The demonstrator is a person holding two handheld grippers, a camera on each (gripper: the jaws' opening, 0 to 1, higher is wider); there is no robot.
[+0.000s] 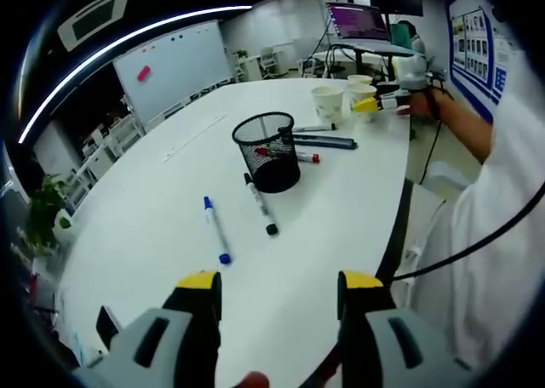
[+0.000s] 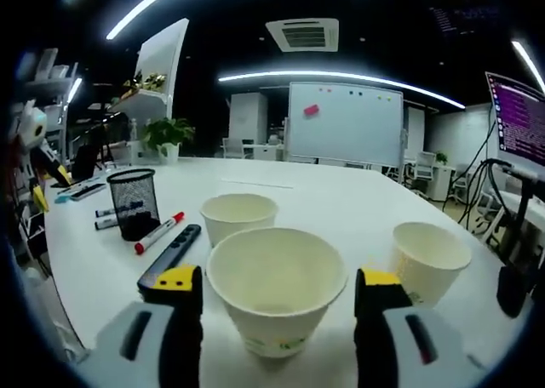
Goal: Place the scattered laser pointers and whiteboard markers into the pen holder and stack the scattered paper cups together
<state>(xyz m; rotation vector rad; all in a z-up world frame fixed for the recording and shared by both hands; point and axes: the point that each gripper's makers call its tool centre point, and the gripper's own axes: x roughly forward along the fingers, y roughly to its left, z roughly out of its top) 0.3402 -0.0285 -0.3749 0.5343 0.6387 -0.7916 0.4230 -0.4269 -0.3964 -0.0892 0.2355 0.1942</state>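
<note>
A black mesh pen holder (image 1: 266,150) stands mid-table with a red-capped marker (image 1: 298,156) lying behind it. A blue marker (image 1: 216,229) and a black marker (image 1: 260,203) lie in front of it. Beyond it lie a black laser pointer (image 1: 324,141) and another marker (image 1: 313,128). My left gripper (image 1: 279,286) hovers open over the near table edge. Three paper cups stand upright. My right gripper (image 2: 278,286) is open with a jaw on either side of the nearest cup (image 2: 277,299). The other cups (image 2: 238,218) (image 2: 428,260) stand behind it. The right gripper (image 1: 375,105) shows by the cups (image 1: 328,101).
The white table (image 1: 153,235) curves to an edge on the right, where a person in white (image 1: 494,235) stands with a cable. A dark phone (image 1: 106,324) lies near the front corner. A whiteboard (image 2: 345,124) and a potted plant (image 2: 166,137) stand behind. The laser pointer (image 2: 170,256) lies left of the cups.
</note>
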